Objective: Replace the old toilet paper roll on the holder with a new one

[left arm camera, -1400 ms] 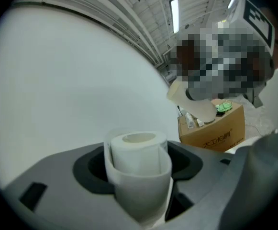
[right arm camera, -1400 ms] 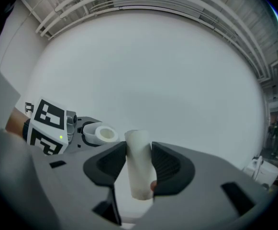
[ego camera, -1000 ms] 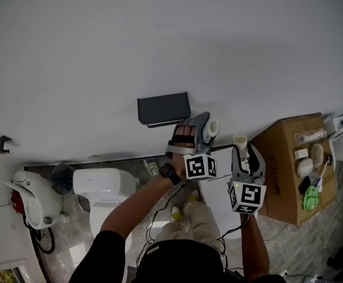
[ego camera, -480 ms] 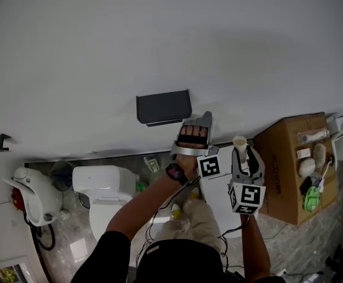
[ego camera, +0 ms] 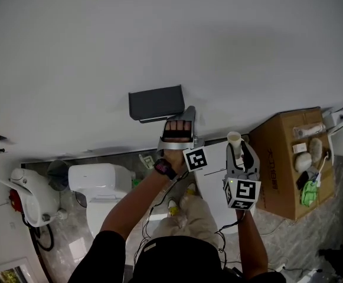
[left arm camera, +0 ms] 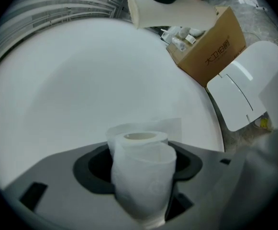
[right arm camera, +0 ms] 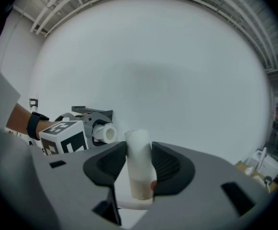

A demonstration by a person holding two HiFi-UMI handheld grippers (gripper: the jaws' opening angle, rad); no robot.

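1. The dark wall holder [ego camera: 155, 103] appears empty, so the old roll looks to be off already.
2. Just below the holder's right end, the left hand-held gripper [ego camera: 179, 125] clamps a fresh toilet paper roll [left arm camera: 141, 176], jaws wide around it; mounting it remains to be done.
3. The right hand-held gripper [ego camera: 241, 158] pinches the spent cardboard core [right arm camera: 139, 169] at a narrower set, apart from the holder.
4. Around them, a plain white wall [ego camera: 159, 40], with a toilet [ego camera: 97, 184] at left, grey stone floor [ego camera: 65, 237] below and a cardboard box [ego camera: 289, 158] at right.
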